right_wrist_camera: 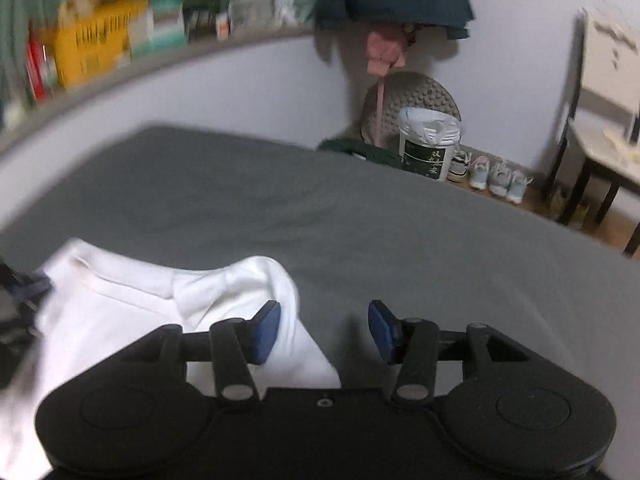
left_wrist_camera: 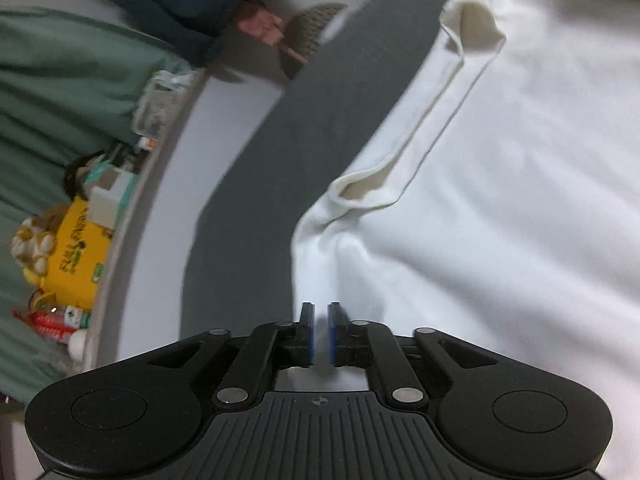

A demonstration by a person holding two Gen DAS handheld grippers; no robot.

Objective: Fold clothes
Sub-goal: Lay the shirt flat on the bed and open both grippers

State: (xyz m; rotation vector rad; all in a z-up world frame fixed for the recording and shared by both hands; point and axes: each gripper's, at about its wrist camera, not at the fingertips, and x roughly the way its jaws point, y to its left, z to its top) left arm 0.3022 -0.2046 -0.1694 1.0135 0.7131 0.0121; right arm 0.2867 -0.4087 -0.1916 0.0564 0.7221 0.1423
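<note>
Fabric fills the narrow slit of the left gripper (left_wrist_camera: pixel 320 332), pinching the white garment (left_wrist_camera: pixel 480 200) whose hem runs toward one o'clock, while the right gripper (right_wrist_camera: pixel 324 330) hangs wide and empty, cloth at ten o'clock on the grey bed (right_wrist_camera: pixel 360 220).

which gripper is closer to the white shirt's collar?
Left. The left gripper sits over the white shirt, collar just ahead. The right gripper hovers at the shirt's edge, half over grey sheet.
</note>
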